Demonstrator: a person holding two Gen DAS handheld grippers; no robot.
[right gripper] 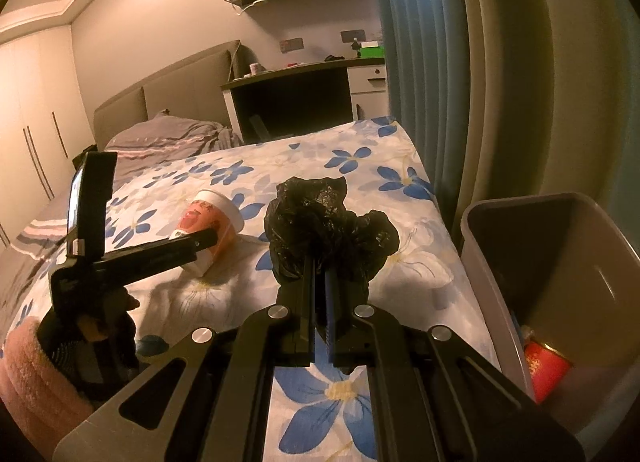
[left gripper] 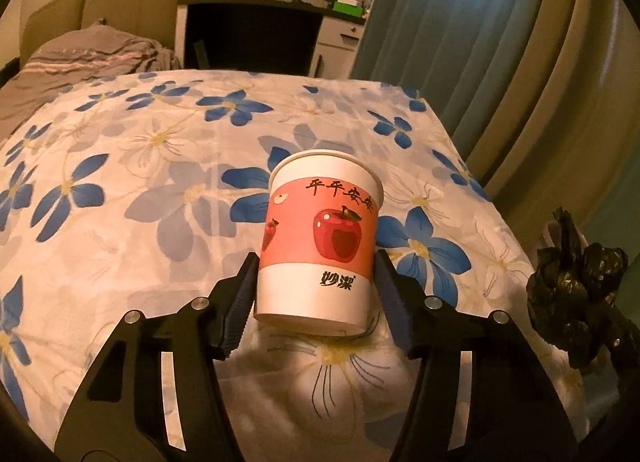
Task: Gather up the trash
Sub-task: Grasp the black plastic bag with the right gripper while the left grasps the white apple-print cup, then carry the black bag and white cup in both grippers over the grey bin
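A white paper cup (left gripper: 318, 238) with a pink band and a red apple print sits between the pads of my left gripper (left gripper: 316, 286), which is shut on its lower half just above the flowered bedspread (left gripper: 160, 165). The cup (right gripper: 212, 221) and the left gripper (right gripper: 202, 241) also show in the right wrist view. My right gripper (right gripper: 319, 282) is shut on a crumpled black plastic bag (right gripper: 324, 221) and holds it above the bed's right side. The bag also shows at the right edge of the left wrist view (left gripper: 576, 286).
A grey trash bin (right gripper: 560, 286) stands beside the bed at the right, with a red can (right gripper: 546, 368) inside. Blue and beige curtains (right gripper: 460, 81) hang behind it. A dark desk (left gripper: 256, 33) and grey pillows (left gripper: 92, 53) lie beyond the bed.
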